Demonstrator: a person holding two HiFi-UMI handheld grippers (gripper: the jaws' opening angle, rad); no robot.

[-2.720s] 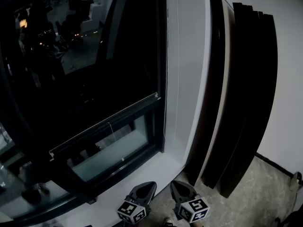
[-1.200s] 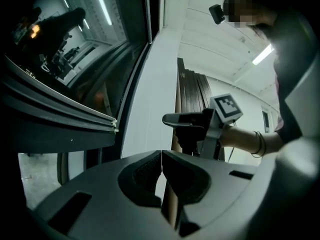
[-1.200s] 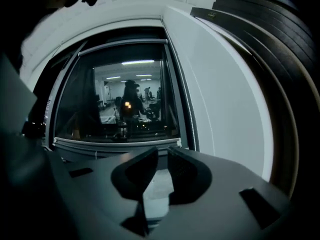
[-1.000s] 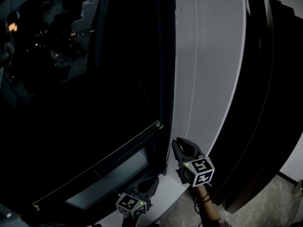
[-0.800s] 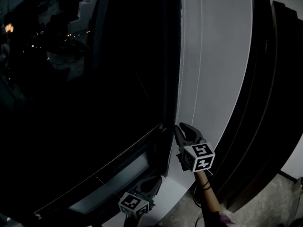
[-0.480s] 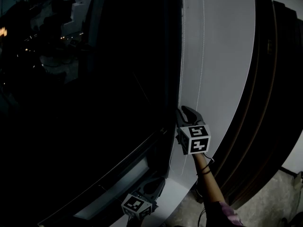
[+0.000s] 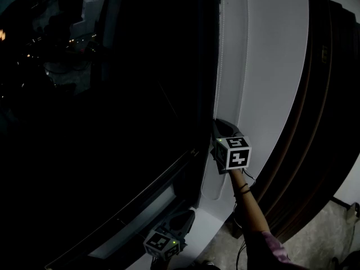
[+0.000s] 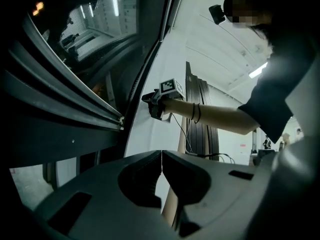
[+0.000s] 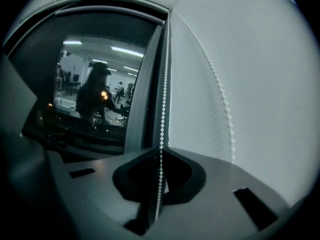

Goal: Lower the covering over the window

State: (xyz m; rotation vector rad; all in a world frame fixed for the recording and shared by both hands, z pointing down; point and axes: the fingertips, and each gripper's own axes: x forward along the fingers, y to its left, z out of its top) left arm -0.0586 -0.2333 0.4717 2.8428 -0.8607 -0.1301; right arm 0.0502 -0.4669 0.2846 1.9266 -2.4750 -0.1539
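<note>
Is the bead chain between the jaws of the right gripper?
Yes, the bead chain runs down between the closed jaws of the right gripper.

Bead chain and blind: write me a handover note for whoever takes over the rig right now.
Right claw: shut on one strand of the bead chain, beside the window frame.
Left claw: shut, empty, low by the sill.
Blind's bottom rail hangs low; a strip of glass below it is uncovered.
Left to do: probably pull the chain until the rail meets the sill.
</note>
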